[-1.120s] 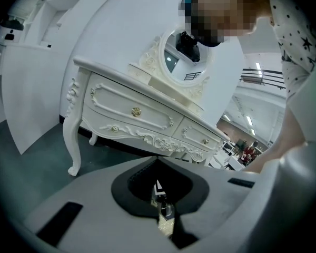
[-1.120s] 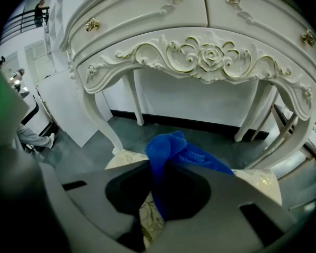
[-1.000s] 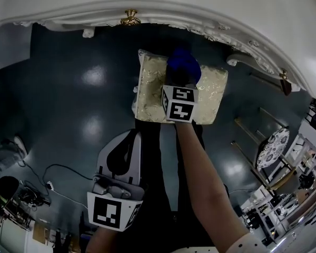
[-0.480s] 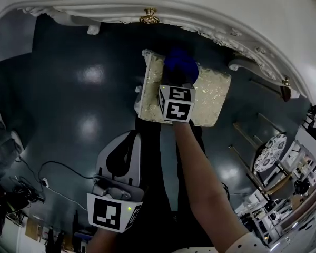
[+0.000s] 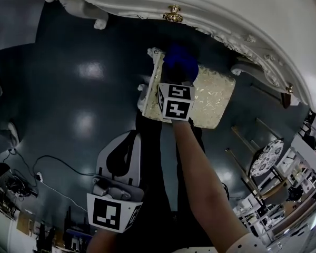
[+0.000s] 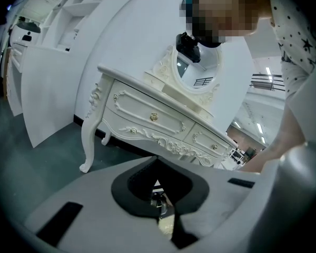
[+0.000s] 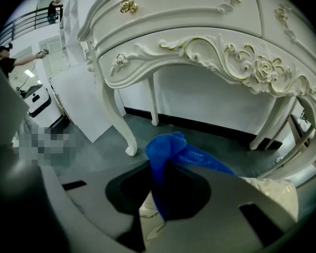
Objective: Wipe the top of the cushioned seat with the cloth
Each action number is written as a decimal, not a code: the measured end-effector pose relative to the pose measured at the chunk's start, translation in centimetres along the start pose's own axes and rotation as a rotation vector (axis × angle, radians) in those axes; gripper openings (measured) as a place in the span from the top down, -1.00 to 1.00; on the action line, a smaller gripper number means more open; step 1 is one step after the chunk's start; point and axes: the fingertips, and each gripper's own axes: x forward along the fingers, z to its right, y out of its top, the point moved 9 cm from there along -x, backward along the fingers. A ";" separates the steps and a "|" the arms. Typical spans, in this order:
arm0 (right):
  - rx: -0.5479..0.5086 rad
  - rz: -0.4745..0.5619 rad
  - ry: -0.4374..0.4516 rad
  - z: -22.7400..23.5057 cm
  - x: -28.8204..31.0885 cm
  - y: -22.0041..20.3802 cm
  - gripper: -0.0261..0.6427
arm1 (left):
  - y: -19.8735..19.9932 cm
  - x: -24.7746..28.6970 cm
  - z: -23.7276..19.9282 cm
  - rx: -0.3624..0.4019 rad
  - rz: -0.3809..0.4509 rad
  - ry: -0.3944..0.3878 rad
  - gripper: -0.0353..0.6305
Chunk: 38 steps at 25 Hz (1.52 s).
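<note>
Cloth slid leftward on seat (right gripper clamped).

The right gripper reaches out over the seat, marker cube up. The blue cloth is bunched at the gripper's far end, on the far left part of the cushion. The seat stands on the dark floor, just in front of the white dresser with its gold knob. The left gripper hangs near, left of the right arm and well apart from the seat. Cables lie at the near left.
</note>
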 end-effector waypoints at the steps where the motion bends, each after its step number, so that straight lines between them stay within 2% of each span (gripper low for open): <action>1: -0.006 0.000 0.007 -0.4 0.1 0.1 0.74 | 0.0 -0.2 -0.2 -0.003 0.003 0.004 0.90; 14: -0.064 -0.027 0.116 -3.9 1.3 0.4 0.74 | -0.6 -1.5 -1.0 -0.014 0.005 0.034 0.90; 20: -0.135 -0.068 0.179 -5.2 1.7 0.4 0.74 | -1.1 -1.5 -0.9 -0.010 -0.003 0.026 0.90; 28: -0.122 -0.086 0.218 -4.6 1.6 0.6 0.74 | -1.2 -1.2 0.2 0.020 -0.018 -0.001 0.90; 33: -0.017 0.007 0.243 -3.1 -0.8 1.6 0.74 | -0.8 -0.7 1.5 0.062 -0.028 -0.030 0.90; 38: 0.060 0.158 0.209 0.2 -5.9 1.9 0.74 | -0.9 1.1 4.3 0.118 -0.047 -0.089 0.90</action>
